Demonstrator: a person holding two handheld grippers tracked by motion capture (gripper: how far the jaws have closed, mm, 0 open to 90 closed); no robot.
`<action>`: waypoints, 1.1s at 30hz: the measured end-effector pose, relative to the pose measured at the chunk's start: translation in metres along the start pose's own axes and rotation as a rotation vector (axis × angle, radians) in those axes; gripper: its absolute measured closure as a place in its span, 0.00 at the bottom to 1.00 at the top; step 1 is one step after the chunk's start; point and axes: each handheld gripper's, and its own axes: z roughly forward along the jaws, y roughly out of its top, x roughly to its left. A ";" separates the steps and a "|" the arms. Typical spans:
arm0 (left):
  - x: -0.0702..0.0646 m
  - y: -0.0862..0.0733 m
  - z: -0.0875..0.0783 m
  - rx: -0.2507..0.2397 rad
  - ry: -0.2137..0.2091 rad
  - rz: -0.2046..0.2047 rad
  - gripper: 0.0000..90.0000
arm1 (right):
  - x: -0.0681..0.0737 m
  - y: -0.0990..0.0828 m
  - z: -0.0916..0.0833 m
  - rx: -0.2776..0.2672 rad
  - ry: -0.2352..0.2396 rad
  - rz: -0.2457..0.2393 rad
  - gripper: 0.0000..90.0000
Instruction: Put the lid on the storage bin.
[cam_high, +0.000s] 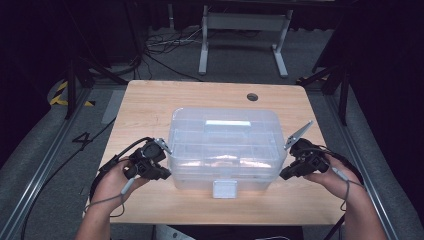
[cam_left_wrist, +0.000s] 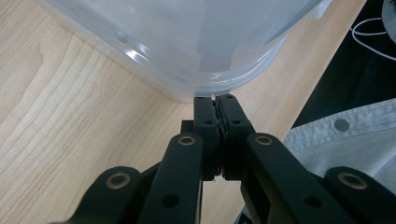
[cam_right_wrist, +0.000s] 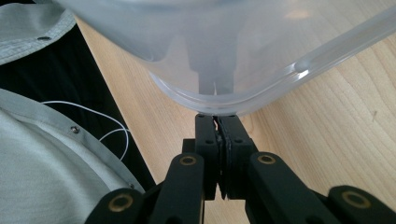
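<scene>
1. The left gripper (cam_high: 161, 173), in the lower left of the high view, has its jaws pressed together at the near left corner of the clear plastic storage box (cam_high: 225, 145).
2. The right gripper (cam_high: 286, 175), lower right, likewise has its jaws together at the near right corner.
3. The box sits mid-frame on the wooden table (cam_high: 150, 100).

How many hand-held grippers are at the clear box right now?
2. The left hand-held gripper sits at the near left corner of the clear plastic box, jaws shut at its lower rim. The right hand-held gripper sits at the near right corner, jaws shut likewise.
</scene>
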 end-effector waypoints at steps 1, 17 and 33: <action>0.000 0.000 0.001 0.006 0.000 -0.004 0.97 | 0.000 0.000 0.000 0.000 0.000 0.000 0.97; 0.003 -0.003 0.006 0.045 -0.032 0.003 0.93 | -0.003 -0.003 0.002 0.017 0.027 0.003 0.94; 0.024 -0.029 -0.001 -0.023 0.014 -0.183 0.76 | -0.015 -0.005 -0.005 -0.019 -0.029 0.035 0.71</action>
